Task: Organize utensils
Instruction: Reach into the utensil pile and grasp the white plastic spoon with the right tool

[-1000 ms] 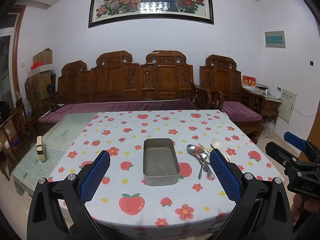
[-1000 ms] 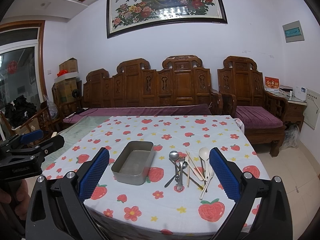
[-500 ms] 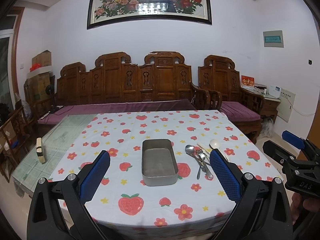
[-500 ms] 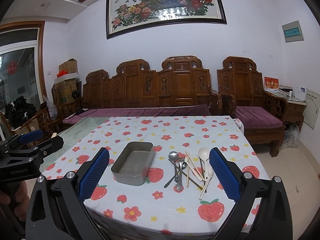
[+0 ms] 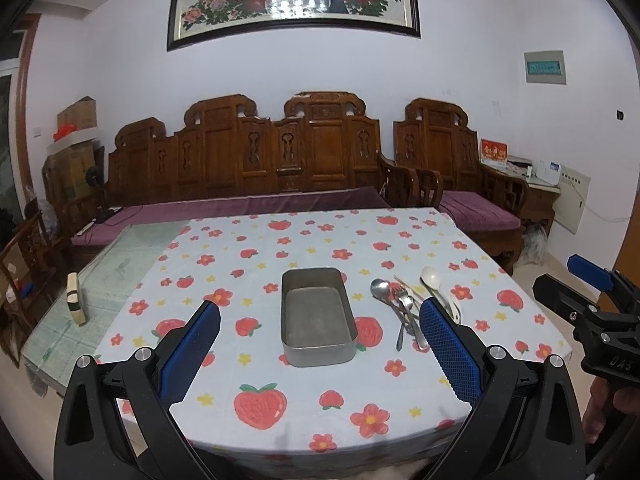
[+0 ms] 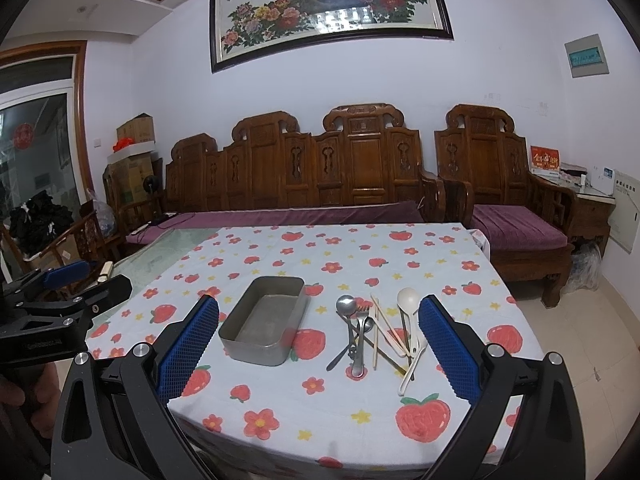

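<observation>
Both tools, the left tool (image 5: 320, 336) and the right tool (image 6: 319, 332), are hovering released and empty-handed over the near edge of the strawberry-print worktop (image 6: 280, 408). Just right of the empty grey rectangular metal tin (image 6: 265, 326), the tangled pile of steel spoons and fork, wooden chopsticks and white plastic spoon (image 6: 376, 332) is lying untouched. These pieces are looking light, stiff and slippery, so pinching one handle mid-length is probably wisest.

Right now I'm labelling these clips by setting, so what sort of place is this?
Most likely a home living room. A carved wooden sofa with purple cushions lines the wall under a framed peacock painting, and the table's strawberry-print tablecloth carries a metal tin and loose utensils.
</observation>
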A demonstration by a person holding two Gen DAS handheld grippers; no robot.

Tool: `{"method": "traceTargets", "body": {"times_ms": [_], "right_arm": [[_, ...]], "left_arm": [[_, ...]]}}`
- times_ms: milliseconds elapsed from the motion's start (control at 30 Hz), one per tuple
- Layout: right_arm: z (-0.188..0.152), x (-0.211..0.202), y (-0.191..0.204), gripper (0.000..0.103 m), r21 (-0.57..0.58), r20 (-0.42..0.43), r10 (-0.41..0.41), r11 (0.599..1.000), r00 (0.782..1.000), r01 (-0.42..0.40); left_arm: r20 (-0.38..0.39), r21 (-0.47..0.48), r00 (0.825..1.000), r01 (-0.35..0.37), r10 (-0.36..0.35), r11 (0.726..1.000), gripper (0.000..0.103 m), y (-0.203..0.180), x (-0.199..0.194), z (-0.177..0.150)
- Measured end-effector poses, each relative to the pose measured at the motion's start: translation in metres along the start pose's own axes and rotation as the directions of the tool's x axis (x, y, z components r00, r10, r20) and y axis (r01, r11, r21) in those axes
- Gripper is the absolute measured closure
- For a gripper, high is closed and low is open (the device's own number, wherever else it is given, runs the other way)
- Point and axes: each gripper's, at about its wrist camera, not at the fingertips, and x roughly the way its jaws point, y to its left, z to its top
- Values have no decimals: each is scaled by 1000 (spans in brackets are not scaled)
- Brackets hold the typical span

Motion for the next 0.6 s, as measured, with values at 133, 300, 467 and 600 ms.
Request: {"method": "traceTargets", "body": {"times_ms": [133, 300, 467, 600], "right_arm": [[-10, 17, -9, 2, 18, -30, 5, 1000, 1000, -4], [-17, 37, -20, 12, 14, -72, 7, 1000, 997, -6], [-22, 63, -40, 31, 11, -123, 2, 1000, 992, -1], [-27, 83, -58, 39, 9, -156, -17, 1000, 988, 19]], "left_arm": [[-27, 14, 999, 23, -23, 1000, 6, -1, 17, -7], [-67, 31, 996, 60, -58, 998, 6, -5, 40, -13], [-107, 62, 990, 103, -96, 993, 6, -17, 68, -18], [-139, 80, 982, 142, -130, 987, 6, -26, 90, -21]]}}
